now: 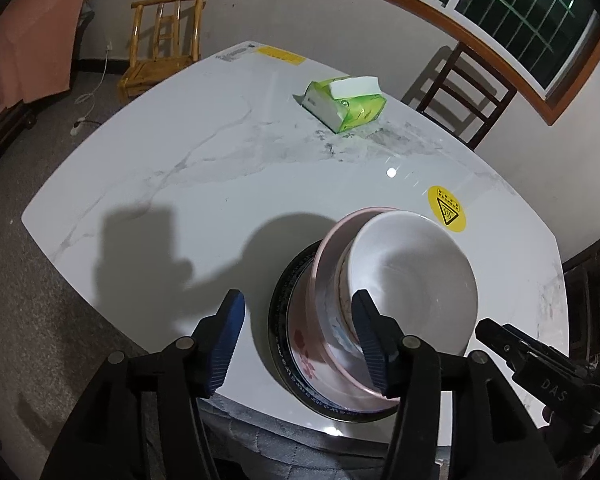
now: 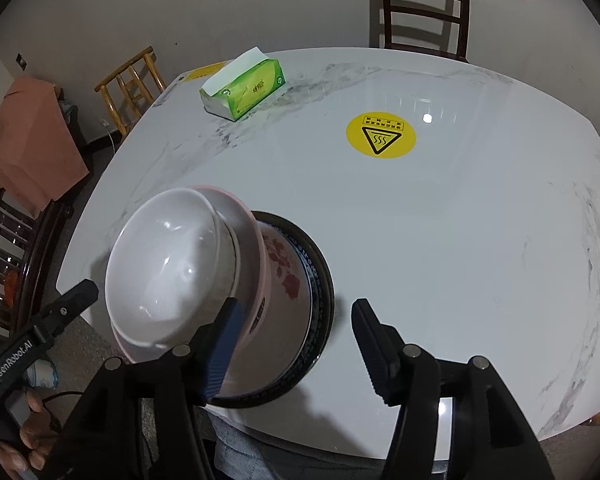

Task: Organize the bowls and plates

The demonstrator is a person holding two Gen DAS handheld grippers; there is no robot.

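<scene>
One stack stands near the table's front edge: a black-rimmed plate point(image 1: 278, 312) point(image 2: 320, 264) lowest, a red-flowered plate point(image 1: 304, 344) point(image 2: 284, 264) on it, then a pink bowl point(image 1: 332, 248) point(image 2: 248, 232), a patterned bowl, and a white bowl point(image 1: 416, 276) point(image 2: 168, 260) on top. My left gripper point(image 1: 298, 320) is open at the stack's left side, with the plates' edge between its blue pads but not pinched. My right gripper point(image 2: 296, 316) is open at the stack's right side, likewise not pressing on anything. Each gripper's tip shows at the edge of the other's view.
The white marble table point(image 1: 180, 160) point(image 2: 460, 240) carries a green tissue box point(image 1: 344, 104) point(image 2: 244, 88) at the far side and a yellow warning sticker point(image 1: 447, 209) point(image 2: 380, 135). A bamboo chair point(image 1: 164, 40) and a dark chair point(image 2: 420, 4) stand behind it.
</scene>
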